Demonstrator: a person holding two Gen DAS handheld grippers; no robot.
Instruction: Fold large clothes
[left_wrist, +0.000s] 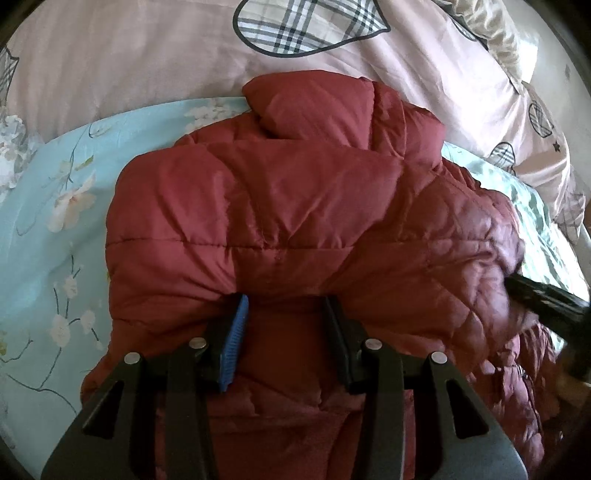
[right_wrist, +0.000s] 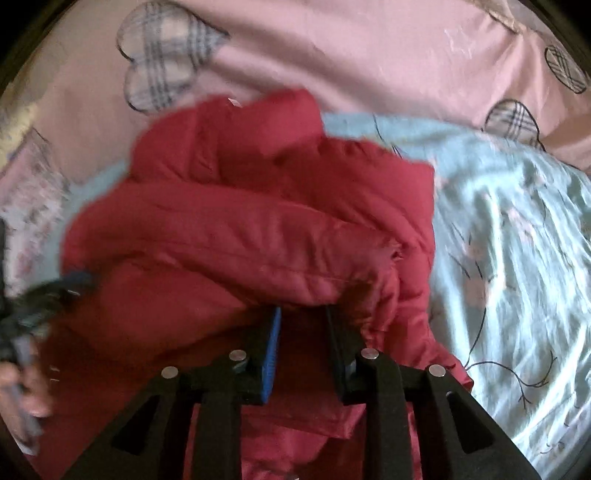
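A bed fills both views. Across its far part lies a pink quilt (left_wrist: 122, 59) printed with plaid hearts outlined in black, bunched up toward the right edge of the left wrist view, where a strip of pale wall (left_wrist: 550, 85) shows behind it. Nearer lies a light blue sheet (left_wrist: 48, 206) with blossom branches on it, smooth on the left side and wrinkled and glossy in the right wrist view (right_wrist: 517, 258).

On the blue sheet, its top edge reaching the pink quilt, rests the dark red puffer jacket (left_wrist: 295, 206), folded into a thick bundle with its collar pointing toward the quilt and quilted lining showing on the right side.

The left claw (left_wrist: 284, 332) stands partly open with a fat fold of the jacket bulging between its fingers, one blue-padded; the pads press on the padding.

The right claw (right_wrist: 303, 343) sits at the jacket's nearer right edge, narrowly parted with red fabric between the fingers; whether the pads press on it I cannot tell, as this view is blurred.
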